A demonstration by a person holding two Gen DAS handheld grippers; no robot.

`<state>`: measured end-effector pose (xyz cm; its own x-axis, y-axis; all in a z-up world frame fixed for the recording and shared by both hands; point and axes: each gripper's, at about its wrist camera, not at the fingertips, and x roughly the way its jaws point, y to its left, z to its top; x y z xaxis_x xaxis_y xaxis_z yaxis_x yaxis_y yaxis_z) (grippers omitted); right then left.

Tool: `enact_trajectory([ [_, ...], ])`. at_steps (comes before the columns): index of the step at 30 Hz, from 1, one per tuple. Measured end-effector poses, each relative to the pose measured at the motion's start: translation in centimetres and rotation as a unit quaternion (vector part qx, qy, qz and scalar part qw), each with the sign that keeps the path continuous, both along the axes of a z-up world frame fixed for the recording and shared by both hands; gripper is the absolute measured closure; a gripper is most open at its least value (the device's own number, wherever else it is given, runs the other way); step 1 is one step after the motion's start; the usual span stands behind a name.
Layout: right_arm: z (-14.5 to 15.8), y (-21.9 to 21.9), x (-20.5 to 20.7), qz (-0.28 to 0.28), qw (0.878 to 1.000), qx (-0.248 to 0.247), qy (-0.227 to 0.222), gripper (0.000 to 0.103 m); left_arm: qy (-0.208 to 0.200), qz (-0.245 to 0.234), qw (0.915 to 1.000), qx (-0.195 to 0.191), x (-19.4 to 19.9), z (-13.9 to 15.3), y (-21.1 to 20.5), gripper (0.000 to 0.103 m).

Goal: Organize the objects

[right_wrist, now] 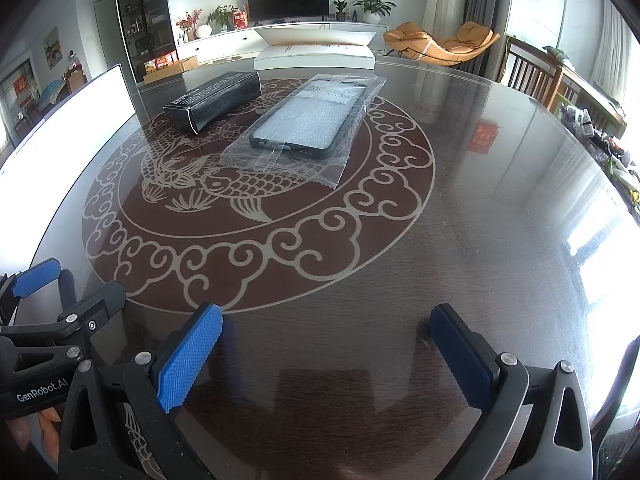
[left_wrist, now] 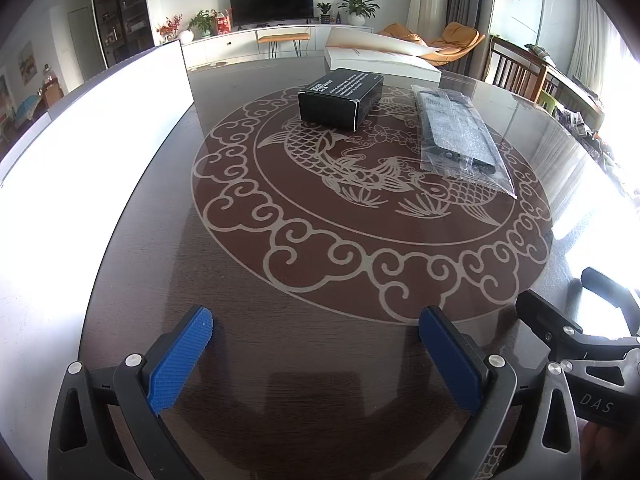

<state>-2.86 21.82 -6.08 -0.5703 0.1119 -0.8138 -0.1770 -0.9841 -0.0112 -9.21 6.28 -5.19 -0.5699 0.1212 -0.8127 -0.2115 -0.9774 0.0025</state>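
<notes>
A black carton with white print point(left_wrist: 340, 98) point(right_wrist: 214, 100) lies on the far part of the round dark table point(left_wrist: 320, 360) point(right_wrist: 480, 200). To its right lies a dark phone case in a clear plastic bag point(left_wrist: 458, 136) point(right_wrist: 308, 124). A flat white box with a raised lid point(left_wrist: 380, 58) point(right_wrist: 316, 54) sits at the table's far edge. My left gripper point(left_wrist: 316, 328) is open over the near table, empty. My right gripper point(right_wrist: 326, 324) is also open and empty, beside the left one. Both stand well short of the objects.
A large white panel point(left_wrist: 100, 152) point(right_wrist: 68, 120) lies along the table's left side. A fish-and-cloud pattern point(left_wrist: 360, 200) marks the table centre. Wooden chairs point(left_wrist: 516, 68) point(right_wrist: 532, 72) stand at the far right. A TV point(left_wrist: 272, 2) and plants line the back wall.
</notes>
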Motion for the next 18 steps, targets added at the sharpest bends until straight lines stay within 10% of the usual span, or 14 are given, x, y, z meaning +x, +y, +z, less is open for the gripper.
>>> enact_trajectory([
  [18,-0.12,0.01,-0.14,0.0,1.0,-0.001,0.0,0.0,0.0,0.0,1.0,0.0,0.05,0.05,-0.03,0.0],
])
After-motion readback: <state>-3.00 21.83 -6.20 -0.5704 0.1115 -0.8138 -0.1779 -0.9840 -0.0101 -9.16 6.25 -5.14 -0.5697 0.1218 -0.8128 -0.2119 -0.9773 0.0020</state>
